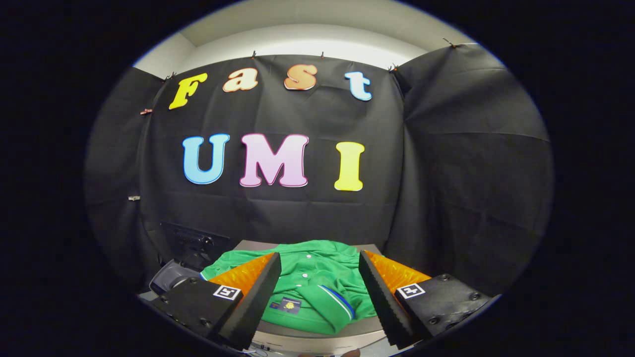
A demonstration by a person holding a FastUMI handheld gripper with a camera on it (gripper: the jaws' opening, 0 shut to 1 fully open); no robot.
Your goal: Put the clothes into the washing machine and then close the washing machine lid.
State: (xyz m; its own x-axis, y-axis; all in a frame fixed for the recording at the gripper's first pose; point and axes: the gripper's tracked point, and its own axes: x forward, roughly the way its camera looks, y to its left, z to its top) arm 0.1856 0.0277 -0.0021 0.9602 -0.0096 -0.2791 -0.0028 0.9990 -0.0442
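Jaws (320, 277) spread, folded green shirt (317, 287) between

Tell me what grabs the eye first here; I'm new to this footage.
A bright green shirt lies folded on a grey surface, just ahead of and between the open fingers of the gripper. Orange panels on the fingers stand out too. Beside the shirt, against the black cloth wall, sits a dark machine.

The one camera rides on the tool (320, 292), facing forward along its two spread fingers, tilted slightly down, close above a green shirt (317, 282) on a counter (317, 337), the booth wall beyond
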